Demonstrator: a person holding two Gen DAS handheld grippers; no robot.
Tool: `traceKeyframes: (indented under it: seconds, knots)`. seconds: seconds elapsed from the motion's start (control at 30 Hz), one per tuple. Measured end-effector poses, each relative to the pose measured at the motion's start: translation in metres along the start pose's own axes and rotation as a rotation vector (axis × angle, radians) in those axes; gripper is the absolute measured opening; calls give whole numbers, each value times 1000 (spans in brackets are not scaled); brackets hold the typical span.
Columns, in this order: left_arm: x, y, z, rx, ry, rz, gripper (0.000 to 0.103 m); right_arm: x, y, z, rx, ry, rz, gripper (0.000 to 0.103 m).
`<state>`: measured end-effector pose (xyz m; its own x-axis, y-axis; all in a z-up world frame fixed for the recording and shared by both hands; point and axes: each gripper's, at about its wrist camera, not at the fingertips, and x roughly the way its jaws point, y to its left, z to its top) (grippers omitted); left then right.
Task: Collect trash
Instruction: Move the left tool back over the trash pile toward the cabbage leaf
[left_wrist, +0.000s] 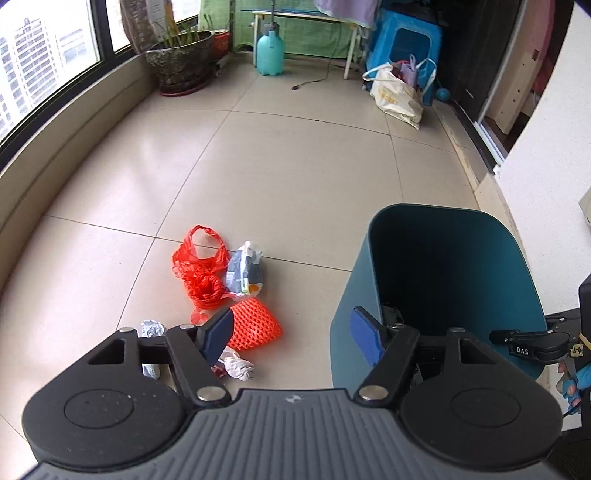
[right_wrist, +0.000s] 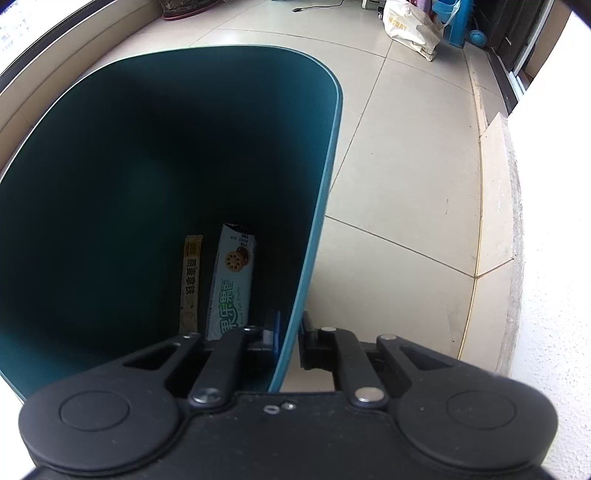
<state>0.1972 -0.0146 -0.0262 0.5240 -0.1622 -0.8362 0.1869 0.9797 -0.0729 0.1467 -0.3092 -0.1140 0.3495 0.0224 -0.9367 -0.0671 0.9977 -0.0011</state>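
Spread wide and gripping nothing, the left gripper (left_wrist: 291, 332) is hanging over the floor (left_wrist: 295, 166). Beyond its left finger, a trash pile is lying: white paper wad (left_wrist: 152, 328), red plastic bag (left_wrist: 199, 264), orange foam net (left_wrist: 255, 323), crumpled wrapper (left_wrist: 244, 271) and white tissue (left_wrist: 239, 365). Just beyond its right finger, the teal bin (left_wrist: 439, 266) is standing. The right gripper (right_wrist: 288, 332) is clamping the bin's wall, steadying it; two snack wrappers (right_wrist: 232, 284) are lying inside. Next, probably, the left fingers are needing to drop onto another piece.
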Motion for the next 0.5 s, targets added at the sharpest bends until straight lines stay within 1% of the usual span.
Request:
traceKeyframes:
  seconds: [0.07,0.2,0.33,0.43,0.5]
  knots:
    - [5,17,-2,-33,-1,19,77,2,8,6,-9,-2,7,9]
    - [23,48,-11,-85,27,68,77,10,22,19,-42,6,23,9]
    - [47,77,-30,-135,60,108,77,14,31,30,-57,6,28,9]
    - [73,99,-52,-191,113,106,77,17,37,29,-62,-9,26,9]
    - [95,113,-71,-221,150,82,77,16,37,25,-70,-11,25,9]
